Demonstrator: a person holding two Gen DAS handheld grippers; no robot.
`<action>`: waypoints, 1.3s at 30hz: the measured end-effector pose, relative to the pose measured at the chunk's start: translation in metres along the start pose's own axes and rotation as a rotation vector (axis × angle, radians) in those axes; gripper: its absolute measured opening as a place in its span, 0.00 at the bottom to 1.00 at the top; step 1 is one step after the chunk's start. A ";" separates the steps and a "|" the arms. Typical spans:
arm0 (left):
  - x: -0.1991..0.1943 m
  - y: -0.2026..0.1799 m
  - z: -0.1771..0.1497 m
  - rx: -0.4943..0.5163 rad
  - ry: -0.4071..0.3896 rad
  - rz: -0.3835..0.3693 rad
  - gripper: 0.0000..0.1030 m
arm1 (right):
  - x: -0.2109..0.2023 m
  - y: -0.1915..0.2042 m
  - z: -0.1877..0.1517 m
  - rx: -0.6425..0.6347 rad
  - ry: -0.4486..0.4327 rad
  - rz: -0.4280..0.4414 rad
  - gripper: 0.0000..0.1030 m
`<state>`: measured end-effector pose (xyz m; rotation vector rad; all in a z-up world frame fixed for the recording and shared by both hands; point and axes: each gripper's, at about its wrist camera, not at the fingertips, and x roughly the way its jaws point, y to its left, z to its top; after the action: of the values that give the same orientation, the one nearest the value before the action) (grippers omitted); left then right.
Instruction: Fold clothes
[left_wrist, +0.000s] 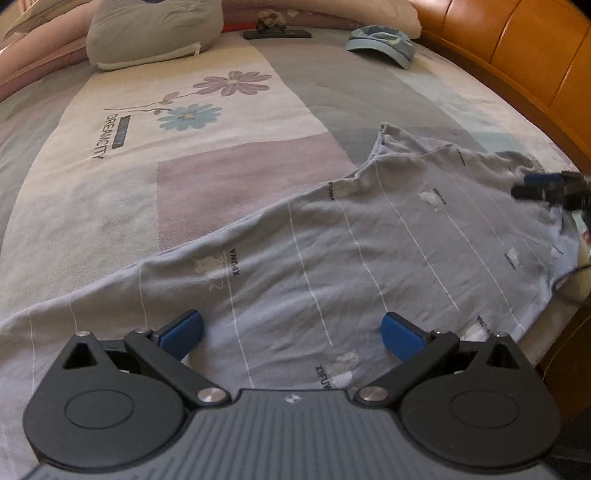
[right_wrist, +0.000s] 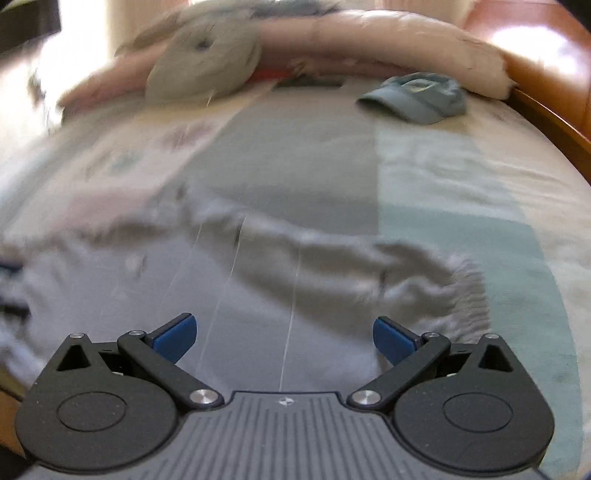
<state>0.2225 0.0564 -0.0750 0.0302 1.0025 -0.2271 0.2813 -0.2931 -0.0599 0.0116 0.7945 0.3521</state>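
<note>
A pale blue-grey garment (left_wrist: 369, 236) with thin white stripes and small printed words lies spread flat on the bed. My left gripper (left_wrist: 291, 334) hovers over its near edge, open, with nothing between the blue pads. In the left wrist view my right gripper (left_wrist: 550, 190) shows as a dark blur over the garment's far right end. The right wrist view is motion-blurred: the right gripper (right_wrist: 284, 336) is open above the same garment (right_wrist: 221, 280), whose ribbed hem or cuff (right_wrist: 461, 291) lies to the right.
The bedspread (left_wrist: 207, 177) has a patchwork and flower print. At the far end lie a grey pillow (left_wrist: 155, 33), a pink rolled quilt (right_wrist: 388, 44), a blue cap (left_wrist: 384, 44) and a dark flat object (left_wrist: 277, 33). A wooden bed frame (left_wrist: 517, 55) runs along the right.
</note>
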 end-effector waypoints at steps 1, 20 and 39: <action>0.000 -0.001 0.000 0.006 0.004 0.005 0.99 | 0.001 -0.001 0.005 0.016 -0.020 0.014 1.00; -0.016 -0.011 0.008 0.043 -0.011 0.091 0.99 | 0.035 0.027 0.040 0.017 -0.013 0.081 1.00; -0.001 -0.016 0.006 0.086 0.031 -0.003 0.99 | -0.023 0.011 -0.049 -0.148 0.045 -0.021 1.00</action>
<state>0.2234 0.0403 -0.0694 0.1105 1.0235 -0.2729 0.2291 -0.2961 -0.0767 -0.1429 0.8107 0.3919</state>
